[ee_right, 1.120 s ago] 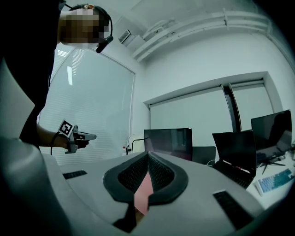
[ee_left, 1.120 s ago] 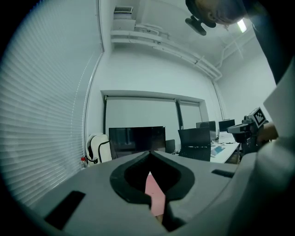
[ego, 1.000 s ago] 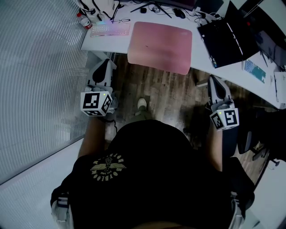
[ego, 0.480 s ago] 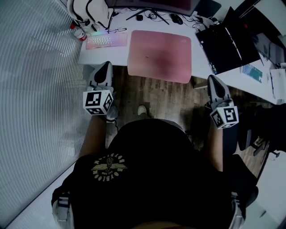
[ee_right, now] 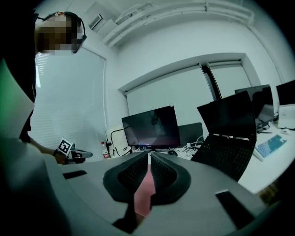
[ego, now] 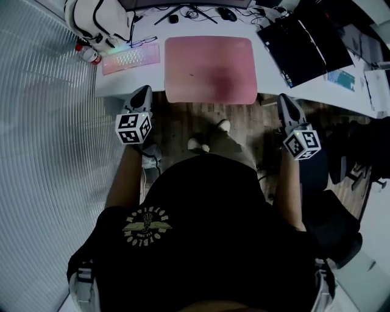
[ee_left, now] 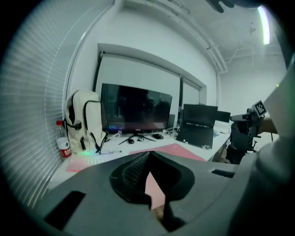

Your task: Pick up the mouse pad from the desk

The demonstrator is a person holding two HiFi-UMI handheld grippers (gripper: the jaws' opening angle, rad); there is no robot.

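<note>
- One wall of ribbed white blinds [ego: 49,122] runs down the far left, next to the white table [ego: 116,85].
- One soft, cream-white backpack [ego: 97,21] stands upright in the table's left back corner. One clear bottle [ego: 88,53] with a red cap and red label is just beside it.
- One flat pink keyboard [ego: 131,58], glowing faintly, lies just beside the pad's left edge.
- The left gripper [ego: 144,91] hangs over the wood-plank floor [ego: 183,122], near the table's front edge and left of the pad's near left corner. Its ribbed dark jaws are pressed together with nothing in them. One marker cube sits on its back.
- The mouse pad [ego: 210,70] is one large, smooth pink rectangle with rounded corners. It lies flat on the middle of the table, and its near edge juts a little past the table's front edge.
- Behind the pad stand one dark monitor [ee_left: 136,108] on a splayed foot, a tangle of black cables [ego: 189,12] and one dark mouse [ego: 226,13].
- The right gripper [ego: 284,99] hangs off the pad's near right corner, apart from it. Its jaws are closed together and empty. It too carries one marker cube.
- One open black laptop [ego: 308,42] sits near the pad's right edge.
- One small pale blue keyboard [ego: 341,79] lies further right on the table.
- One dark office chair [ego: 332,228] stands on the floor at the right.
</note>
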